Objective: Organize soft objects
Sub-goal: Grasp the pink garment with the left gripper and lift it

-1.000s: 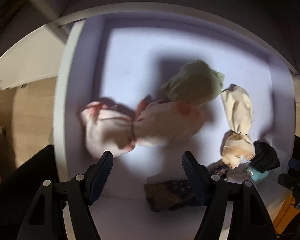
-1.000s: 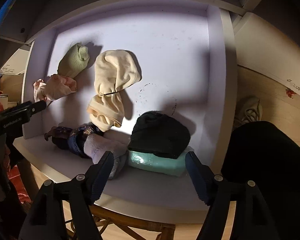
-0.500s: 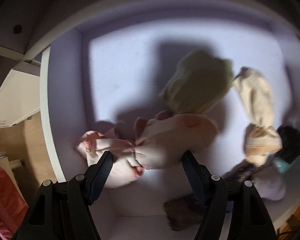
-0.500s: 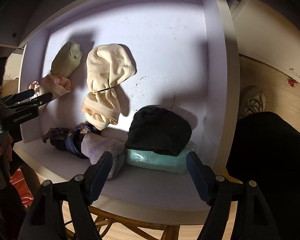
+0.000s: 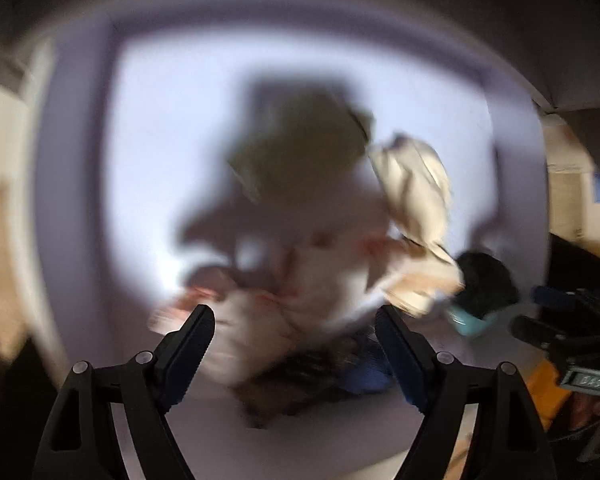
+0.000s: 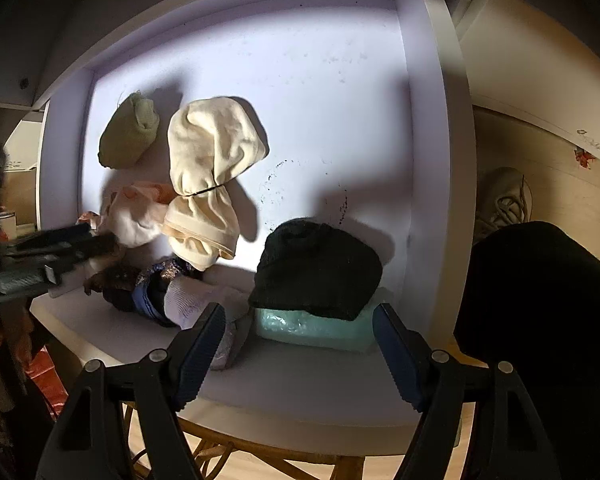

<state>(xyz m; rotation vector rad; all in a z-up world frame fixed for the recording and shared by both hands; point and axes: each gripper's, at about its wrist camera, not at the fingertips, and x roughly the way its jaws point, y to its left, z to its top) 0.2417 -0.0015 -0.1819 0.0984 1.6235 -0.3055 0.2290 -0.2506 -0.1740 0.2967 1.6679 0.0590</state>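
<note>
Hovering my left gripper (image 5: 296, 344), jaws just widened and empty, over pink bundle (image 6: 134, 216) at tray's (image 6: 436, 160) near left. Soft, light, compressible: pinch tied middle. Right gripper (image 6: 300, 350) spread, empty.

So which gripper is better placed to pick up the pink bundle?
Left. The left gripper hangs open right over the pink bundle; the right gripper sits over the black beanie.
</note>
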